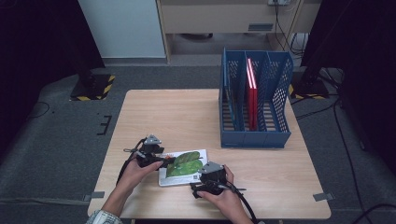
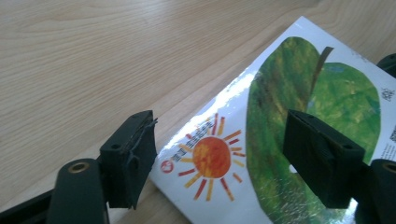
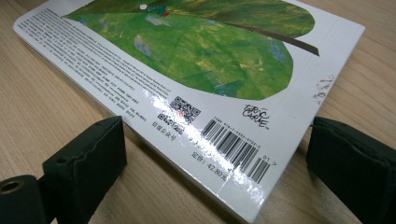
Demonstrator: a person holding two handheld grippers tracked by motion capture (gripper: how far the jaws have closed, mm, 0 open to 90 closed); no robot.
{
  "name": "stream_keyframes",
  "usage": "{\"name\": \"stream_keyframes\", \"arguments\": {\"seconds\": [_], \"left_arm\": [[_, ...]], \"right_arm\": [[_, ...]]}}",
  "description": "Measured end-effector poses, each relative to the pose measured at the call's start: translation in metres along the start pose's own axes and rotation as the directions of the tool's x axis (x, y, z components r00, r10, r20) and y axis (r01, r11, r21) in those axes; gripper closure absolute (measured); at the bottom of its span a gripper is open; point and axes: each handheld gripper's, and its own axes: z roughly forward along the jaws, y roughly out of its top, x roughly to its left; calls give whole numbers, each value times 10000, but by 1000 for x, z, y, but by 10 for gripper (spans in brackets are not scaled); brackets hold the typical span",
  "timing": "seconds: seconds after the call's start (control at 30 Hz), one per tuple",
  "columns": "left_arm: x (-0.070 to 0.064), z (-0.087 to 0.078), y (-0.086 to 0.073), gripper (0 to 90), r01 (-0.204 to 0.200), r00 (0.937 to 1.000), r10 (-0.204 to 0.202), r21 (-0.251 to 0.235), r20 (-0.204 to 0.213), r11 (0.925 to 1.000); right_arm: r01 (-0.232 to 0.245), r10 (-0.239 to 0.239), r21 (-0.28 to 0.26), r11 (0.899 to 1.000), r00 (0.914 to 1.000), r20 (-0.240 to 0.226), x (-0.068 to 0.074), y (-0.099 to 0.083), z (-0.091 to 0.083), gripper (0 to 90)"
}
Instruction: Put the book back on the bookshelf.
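Observation:
A white picture book (image 1: 183,167) with a big green leaf on its cover lies flat on the wooden table (image 1: 187,116) near the front edge. My left gripper (image 1: 164,160) is at the book's left end, open, its jaws held over the corner with the orange sun (image 2: 211,157). My right gripper (image 1: 204,183) is at the book's front right corner, open, one jaw on each side of the corner by the barcode (image 3: 236,151). The book (image 3: 187,70) rests on the table between those jaws.
A blue mesh file rack (image 1: 254,105) stands at the back right of the table with a red book (image 1: 252,95) upright in its middle slot. Bare wood lies left of and behind the picture book.

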Motion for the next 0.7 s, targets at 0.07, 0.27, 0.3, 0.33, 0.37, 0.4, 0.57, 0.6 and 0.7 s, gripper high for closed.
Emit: {"name": "stream_keyframes", "arguments": {"seconds": [0.07, 0.27, 0.3, 0.33, 0.37, 0.4, 0.57, 0.6, 0.7], "left_arm": [[4, -3, -2, 238, 32, 9999, -32, 23, -113, 10000], [11, -3, -8, 231, 57, 10000, -57, 298, 23, 9995], [11, -1, -8, 235, 57, 10000, -59, 372, 47, 9993], [10, 0, -8, 242, 53, 10000, -56, 389, 74, 9992], [10, 2, -8, 242, 60, 9999, -66, 438, 139, 9990], [9, 4, -9, 244, 64, 9999, -72, 494, 153, 9988], [10, 7, -7, 269, 127, 9998, -134, 435, 154, 9990], [11, 7, -7, 274, 122, 9998, -130, 402, 181, 9991], [10, 8, -7, 287, 208, 9993, -219, 374, 300, 9991]], "right_arm": [[9, -9, -8, 10000, 10000, 5, 0, 0, 0, 56], [33, -33, 7, 10000, 10000, -47, 2, -2, -3, 67], [74, -74, -44, 10000, 10000, -17, 2, -3, -3, 69], [67, -67, -48, 10000, 10000, -21, 3, -3, -4, 71], [111, -112, -54, 9999, 9999, -43, 3, -4, -4, 73], [107, -107, -37, 9999, 9999, -71, 4, -4, -5, 75], [117, -117, -13, 9999, 9999, -98, 5, -4, -6, 78], [121, -122, -23, 9999, 9999, -89, 5, -4, -5, 78], [113, -113, -7, 9999, 9999, -98, 5, -4, -5, 78]]}}
